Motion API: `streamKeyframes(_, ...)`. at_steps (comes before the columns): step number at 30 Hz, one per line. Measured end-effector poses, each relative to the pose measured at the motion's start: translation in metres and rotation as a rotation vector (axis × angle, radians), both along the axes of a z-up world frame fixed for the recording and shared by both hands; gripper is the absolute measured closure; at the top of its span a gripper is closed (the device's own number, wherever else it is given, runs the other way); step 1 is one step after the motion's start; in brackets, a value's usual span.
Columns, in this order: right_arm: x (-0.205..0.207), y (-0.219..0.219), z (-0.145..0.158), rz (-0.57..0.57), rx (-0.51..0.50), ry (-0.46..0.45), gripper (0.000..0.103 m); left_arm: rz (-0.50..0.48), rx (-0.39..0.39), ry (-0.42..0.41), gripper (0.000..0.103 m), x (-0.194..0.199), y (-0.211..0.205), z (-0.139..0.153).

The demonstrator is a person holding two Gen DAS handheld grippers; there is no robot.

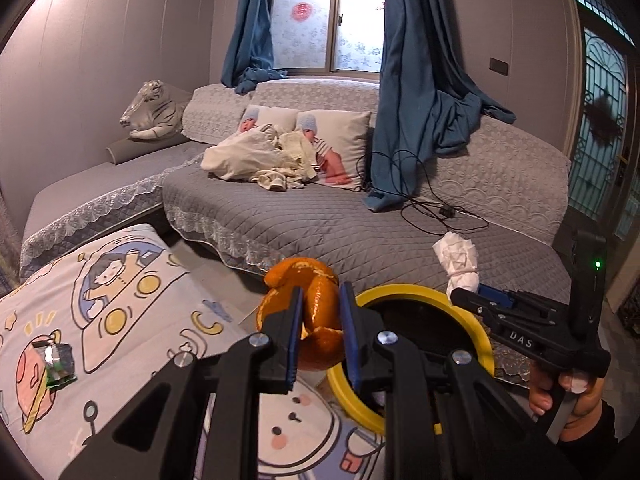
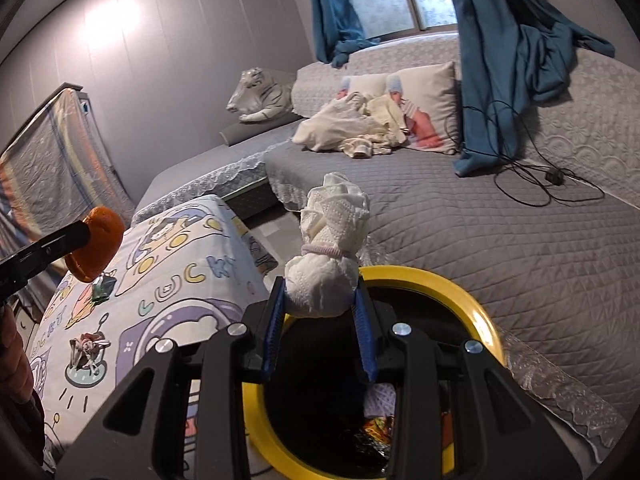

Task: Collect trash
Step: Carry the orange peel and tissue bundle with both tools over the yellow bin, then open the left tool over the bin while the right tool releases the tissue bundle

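Curled orange peel; white tissue wad, band-tied.

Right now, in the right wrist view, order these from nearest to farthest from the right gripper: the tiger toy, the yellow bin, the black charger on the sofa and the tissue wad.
1. Tissue wad, in the right gripper's jaws.
2. Yellow bin, just below and behind.
3. Black charger, right, on the sofa seat.
4. Tiger toy, far left, by the wall.
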State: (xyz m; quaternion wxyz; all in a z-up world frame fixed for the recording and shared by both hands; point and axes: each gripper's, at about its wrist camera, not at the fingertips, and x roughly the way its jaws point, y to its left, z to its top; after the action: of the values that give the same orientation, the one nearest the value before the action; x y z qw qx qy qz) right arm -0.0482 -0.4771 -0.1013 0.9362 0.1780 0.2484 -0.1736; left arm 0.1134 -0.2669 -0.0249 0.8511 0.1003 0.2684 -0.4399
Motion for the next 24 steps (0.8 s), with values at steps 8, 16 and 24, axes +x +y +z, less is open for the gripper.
streamKeyframes(8, -0.012, -0.011, -0.006, -0.059, 0.0, 0.002, 0.072, -0.072, 0.014, 0.048, 0.086, -0.003, -0.039, -0.015)
streamKeyframes(16, -0.009, -0.026, -0.023, -0.068, 0.034, 0.05, 0.072, -0.123, 0.065, 0.191, 0.086, 0.008, -0.072, -0.051)
streamKeyframes(24, -0.012, -0.037, -0.044, -0.084, 0.08, 0.102, 0.072, -0.163, 0.1, 0.273, 0.085, 0.018, -0.104, -0.08)
